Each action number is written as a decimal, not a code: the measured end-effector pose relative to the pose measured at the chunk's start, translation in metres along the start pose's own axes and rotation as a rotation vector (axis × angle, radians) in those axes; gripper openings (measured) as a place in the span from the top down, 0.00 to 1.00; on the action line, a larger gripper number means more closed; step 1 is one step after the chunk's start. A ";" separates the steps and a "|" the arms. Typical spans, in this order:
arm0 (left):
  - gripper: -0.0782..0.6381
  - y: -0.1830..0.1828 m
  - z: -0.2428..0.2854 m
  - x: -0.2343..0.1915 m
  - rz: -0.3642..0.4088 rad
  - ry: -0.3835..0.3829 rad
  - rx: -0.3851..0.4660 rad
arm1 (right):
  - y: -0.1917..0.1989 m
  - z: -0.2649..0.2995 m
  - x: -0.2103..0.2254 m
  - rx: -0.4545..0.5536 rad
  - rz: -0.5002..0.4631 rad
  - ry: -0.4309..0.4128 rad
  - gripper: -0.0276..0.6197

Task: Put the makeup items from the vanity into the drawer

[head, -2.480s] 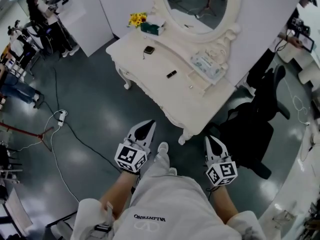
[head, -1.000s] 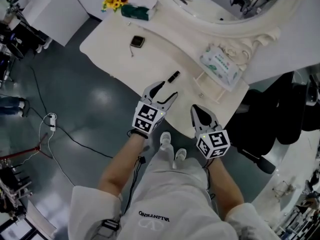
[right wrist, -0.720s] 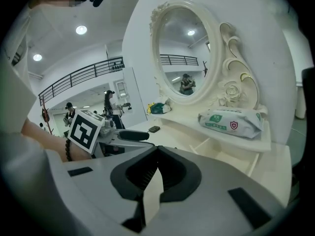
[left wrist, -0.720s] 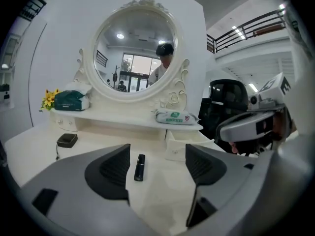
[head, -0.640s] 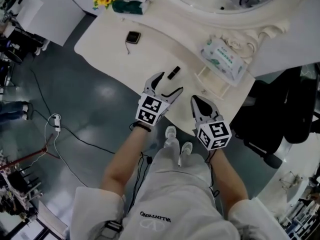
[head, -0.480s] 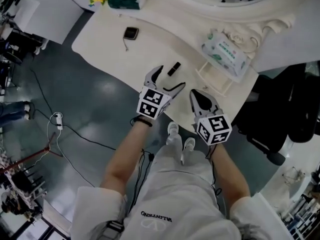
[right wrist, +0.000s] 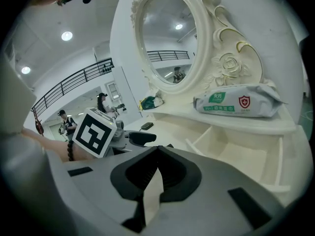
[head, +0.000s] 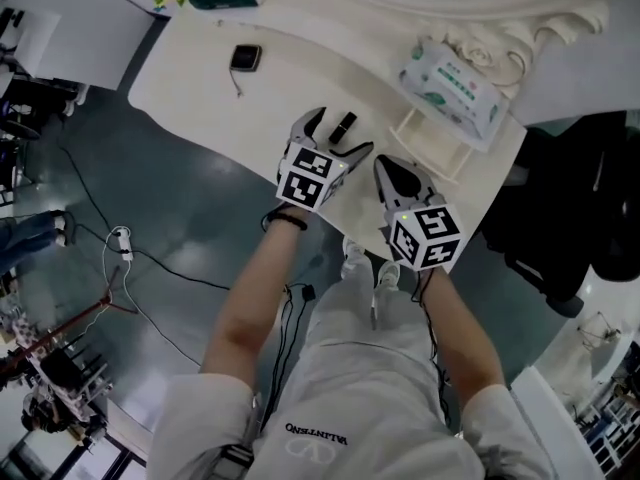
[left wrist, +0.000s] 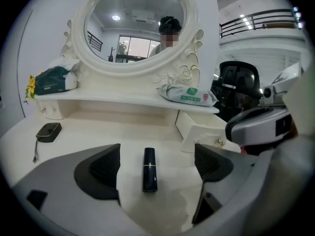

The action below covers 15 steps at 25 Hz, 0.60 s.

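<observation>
Navy lipstick (left wrist: 150, 170) lies flat on the vanity top (head: 200, 78), squarely between the pads of the left gripper (head: 337, 134) and touching neither. The left jaws have just been opening and now stand spread wide. A second ago they were narrower and short of the tube, near the table edge. Both grippers have come forward and down over the vanity since then. Right gripper (right wrist: 156, 151) is pressed together, empty, just beside the left, nose toward the open drawer (right wrist: 231, 151). Drawer looks empty in the part I can see. My read: approach done, next is to close on the tube, then a short carry right into the drawer. Dark case (head: 244, 57) at far left is untouched.
</observation>
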<state>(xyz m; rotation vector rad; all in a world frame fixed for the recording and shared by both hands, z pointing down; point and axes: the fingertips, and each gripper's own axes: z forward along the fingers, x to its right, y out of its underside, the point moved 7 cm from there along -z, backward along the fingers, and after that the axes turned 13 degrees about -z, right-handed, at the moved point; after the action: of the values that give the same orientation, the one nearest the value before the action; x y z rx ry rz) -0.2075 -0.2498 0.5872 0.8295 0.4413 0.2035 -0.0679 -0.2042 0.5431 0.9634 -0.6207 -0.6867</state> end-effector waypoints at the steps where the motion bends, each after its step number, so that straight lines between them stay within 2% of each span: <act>1: 0.25 -0.001 0.003 0.000 0.005 0.002 -0.008 | 0.001 0.001 0.001 0.001 0.007 0.003 0.94; 4: 0.25 -0.002 0.012 -0.002 0.018 0.005 -0.031 | 0.002 0.006 0.002 -0.001 0.022 0.010 0.94; 9: 0.25 0.005 0.019 -0.006 -0.005 0.004 -0.059 | 0.005 0.014 0.003 -0.014 0.040 0.018 0.94; 12: 0.25 0.008 0.022 -0.008 -0.018 -0.014 -0.069 | 0.005 0.015 0.004 -0.013 0.042 0.021 0.94; 15: 0.26 0.011 0.024 -0.009 0.001 -0.034 -0.085 | 0.005 0.015 0.003 -0.014 0.041 0.022 0.94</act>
<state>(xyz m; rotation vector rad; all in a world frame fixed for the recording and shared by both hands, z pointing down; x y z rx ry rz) -0.2045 -0.2611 0.6125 0.7486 0.3976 0.2080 -0.0763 -0.2123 0.5545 0.9414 -0.6136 -0.6423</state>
